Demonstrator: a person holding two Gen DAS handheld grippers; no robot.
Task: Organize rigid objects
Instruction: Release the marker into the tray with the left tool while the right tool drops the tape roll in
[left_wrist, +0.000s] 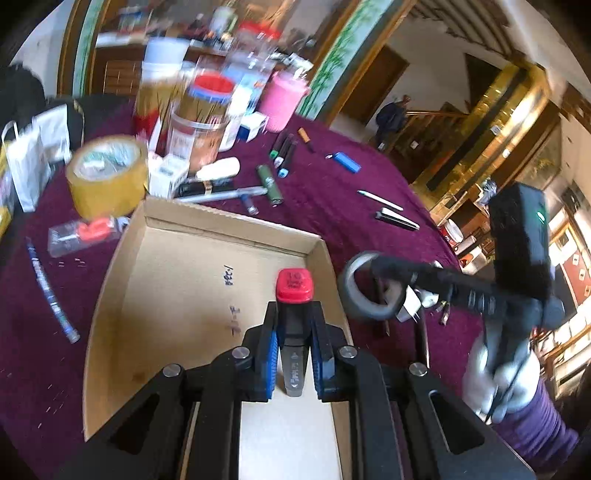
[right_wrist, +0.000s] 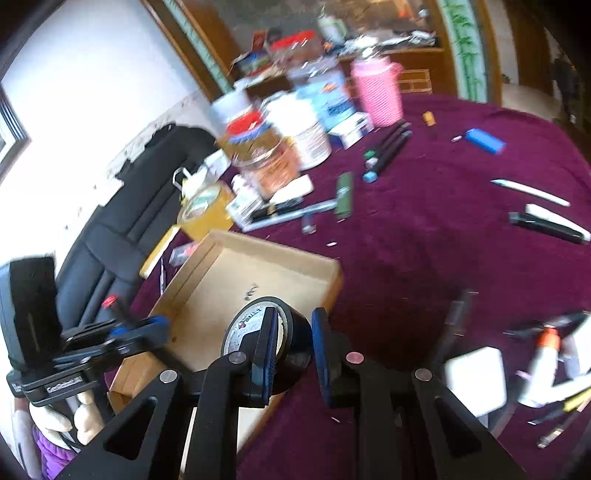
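the left gripper (left_wrist: 293, 332) is clamping a narrow grey tool with a red cap (left_wrist: 294, 285), its jaws closed on the grey body, the red end sticking out past the blue pads. the tool is hanging over the inside of the cardboard box (left_wrist: 207, 236), near the box's right wall, not touching the floor of the box as far as the left wrist view shows. the box is shallow, open-topped, tan, with dark handwriting on its floor, and is sitting on the purple-clothed surface (left_wrist: 332, 199).

the right gripper (right_wrist: 293, 343) is gripping a roll of black tape (right_wrist: 266, 332) across its wall, one pad inside the ring against the white printed core, the other pad outside. the roll is standing on edge in the jaws, over the near right corner of the box.

both grippers are pointing steeply downward toward the box. a gloved hand (left_wrist: 491, 376) with a purple sleeve is holding the right gripper's handle. both views are blurred.

a yellow tape roll (left_wrist: 109, 173), pens and a blue lighter (left_wrist: 347, 161) are lying on the cloth beyond the box.
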